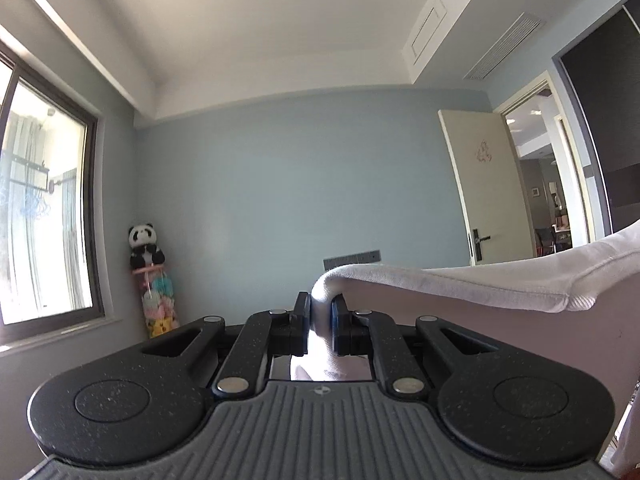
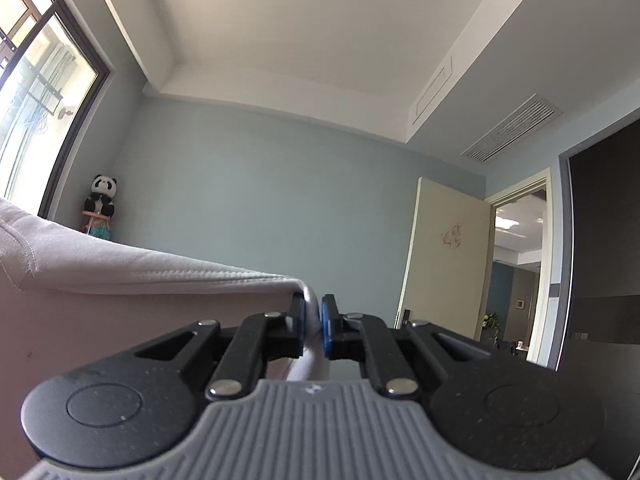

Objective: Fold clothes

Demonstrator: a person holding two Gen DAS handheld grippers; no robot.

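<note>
A white garment (image 1: 480,284) is held up in the air between both grippers, its hemmed edge stretched across. My left gripper (image 1: 320,312) is shut on one corner of it, and the cloth runs off to the right. In the right wrist view the same garment (image 2: 120,264) stretches to the left from my right gripper (image 2: 312,320), which is shut on the other corner. Both grippers point upward toward the wall and ceiling. What lies below the garment is hidden.
A pale blue wall (image 1: 300,200) is ahead. A window (image 1: 40,220) is on the left, with a panda toy (image 1: 145,246) on a stand in the corner. An open door (image 1: 488,188) and a dark wardrobe (image 1: 608,120) are on the right.
</note>
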